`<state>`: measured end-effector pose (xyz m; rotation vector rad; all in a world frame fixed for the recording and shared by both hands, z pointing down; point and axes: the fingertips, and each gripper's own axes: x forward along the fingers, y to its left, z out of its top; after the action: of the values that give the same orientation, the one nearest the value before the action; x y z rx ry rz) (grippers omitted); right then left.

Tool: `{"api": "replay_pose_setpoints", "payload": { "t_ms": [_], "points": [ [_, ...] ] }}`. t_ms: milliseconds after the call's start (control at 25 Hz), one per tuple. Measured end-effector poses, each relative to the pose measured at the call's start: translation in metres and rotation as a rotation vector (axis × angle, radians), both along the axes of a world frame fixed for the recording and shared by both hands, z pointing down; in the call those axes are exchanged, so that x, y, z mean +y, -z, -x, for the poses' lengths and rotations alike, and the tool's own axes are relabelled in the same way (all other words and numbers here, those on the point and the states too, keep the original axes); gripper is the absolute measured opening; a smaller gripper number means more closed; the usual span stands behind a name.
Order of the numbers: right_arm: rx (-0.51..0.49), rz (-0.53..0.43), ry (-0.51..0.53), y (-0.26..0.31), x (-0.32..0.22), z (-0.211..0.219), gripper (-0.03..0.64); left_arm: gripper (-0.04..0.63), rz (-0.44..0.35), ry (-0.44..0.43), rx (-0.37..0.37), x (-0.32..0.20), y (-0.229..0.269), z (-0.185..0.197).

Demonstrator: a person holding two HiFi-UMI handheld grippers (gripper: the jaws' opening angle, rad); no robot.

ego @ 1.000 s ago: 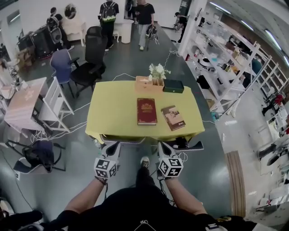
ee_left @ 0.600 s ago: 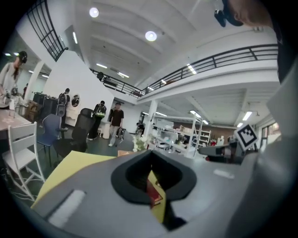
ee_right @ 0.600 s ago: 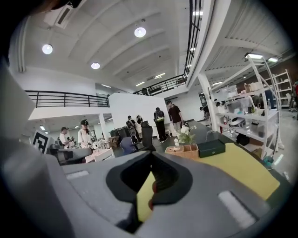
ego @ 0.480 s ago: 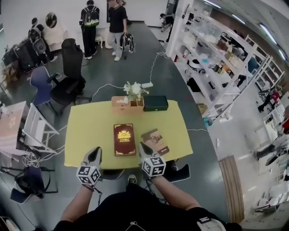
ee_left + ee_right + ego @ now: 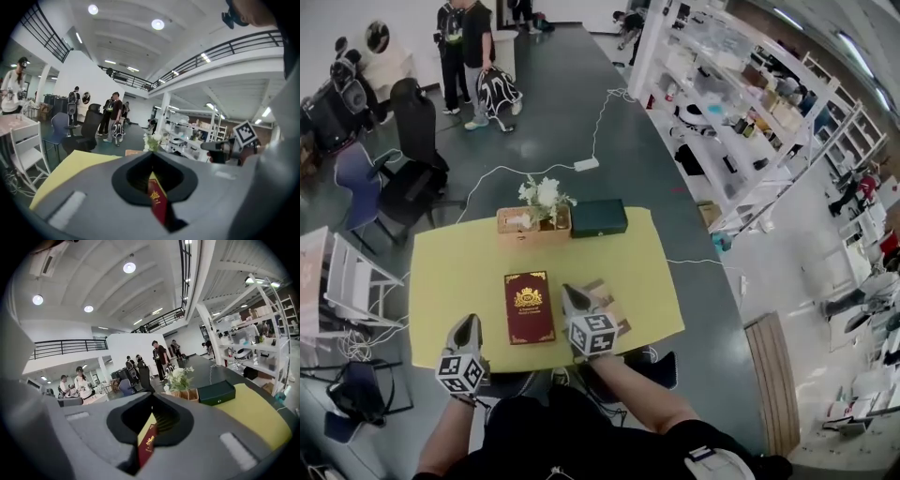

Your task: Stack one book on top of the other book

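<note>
Both claws are clenched and empty: jaws together, nothing between the pads. My right gripper hangs over the near-left corner of the thinner brown book. The red hardback lies flat just to that claw's left, ahead and to the right of my left gripper. Both books rest side by side on the yellow table. I judge the brown book lighter, somewhat flexible, its cover probably slick — open wide, pinch its near edge close to the spine, lift level. The hardback looks stiff and heavier — a sound base.

No legible text; gold lettering on red book too small.
</note>
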<state>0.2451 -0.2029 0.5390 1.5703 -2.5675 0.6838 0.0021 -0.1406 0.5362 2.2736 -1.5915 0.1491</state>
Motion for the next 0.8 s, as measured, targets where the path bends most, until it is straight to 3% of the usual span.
{"api": "replay_pose_setpoints", "payload": {
  "t_ms": [320, 640, 680, 800],
  "points": [
    [-0.022, 0.041, -0.048, -0.018, -0.014, -0.021, 0.002, 0.005, 0.032, -0.04, -0.012, -0.033, -0.014, -0.019],
    [-0.034, 0.059, -0.023, -0.037, -0.011, 0.004, 0.023, 0.006, 0.049, -0.079, -0.02, -0.047, -0.048, -0.012],
    [-0.027, 0.071, -0.021, -0.044, -0.012, 0.007, 0.074, 0.037, 0.056, -0.08, -0.026, -0.048, -0.055, -0.011],
    [-0.001, 0.108, -0.03, -0.065, -0.018, 0.011, 0.118, 0.19, 0.095, -0.089, -0.002, -0.054, -0.077, -0.012]
  ]
}}
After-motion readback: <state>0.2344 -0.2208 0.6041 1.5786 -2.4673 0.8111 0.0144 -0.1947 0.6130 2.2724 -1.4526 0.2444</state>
